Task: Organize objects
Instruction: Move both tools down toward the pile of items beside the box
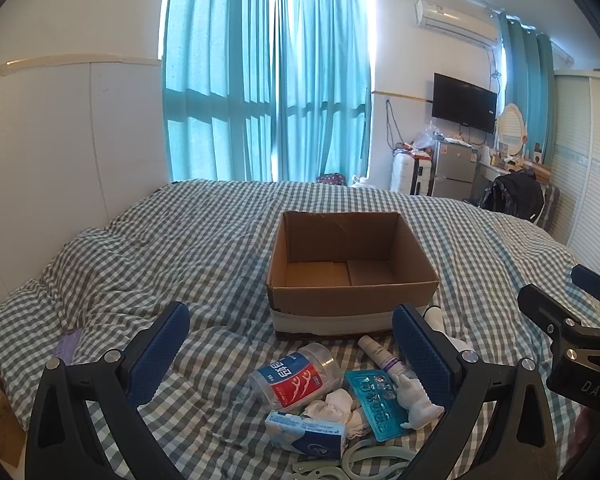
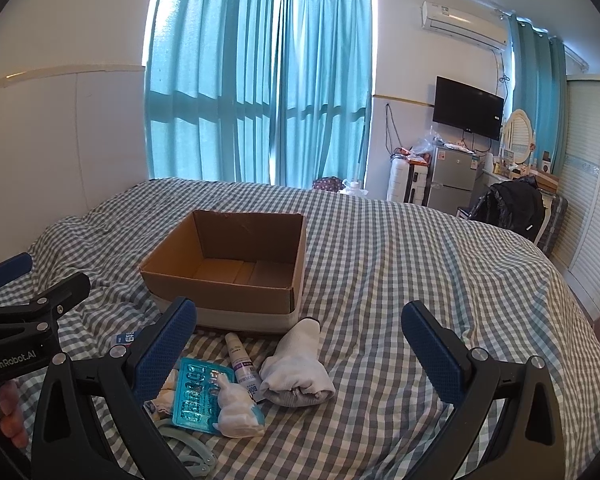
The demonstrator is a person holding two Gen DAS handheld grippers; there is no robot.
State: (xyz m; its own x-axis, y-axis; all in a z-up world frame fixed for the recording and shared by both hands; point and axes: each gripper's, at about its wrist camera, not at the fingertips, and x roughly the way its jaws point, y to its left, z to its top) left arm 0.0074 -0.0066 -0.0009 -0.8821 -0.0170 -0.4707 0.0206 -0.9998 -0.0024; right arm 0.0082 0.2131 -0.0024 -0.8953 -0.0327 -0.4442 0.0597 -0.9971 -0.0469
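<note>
My left gripper (image 1: 292, 344) stands with its jaws spread wide and holds nothing; my right gripper (image 2: 300, 340) is likewise wide open and empty. Both hover above the checked bedspread (image 2: 420, 248). In the left wrist view the cardboard box (image 1: 352, 292) sits at 12 o'clock from the gripper, open-topped, with only its bare floor visible inside. The loose items lie in a cluster just in front of the box, between my left jaws: a floss-pick jar (image 1: 296, 376) on its side, a tissue pack (image 1: 306, 434) at 6 o'clock from it, crumpled white cloth (image 1: 334, 406) between the two, a teal blister pack (image 1: 374, 402) at 3 o'clock from the jar, a white figurine (image 1: 416, 404) resting on that pack, and a small tube (image 1: 380, 356) near the box's front wall. In the right wrist view a rolled white sock (image 2: 300, 368) lies just beside the tube, at 3 o'clock from it. Pale green hangers (image 1: 360, 460) lie at the bottom edge.
</note>
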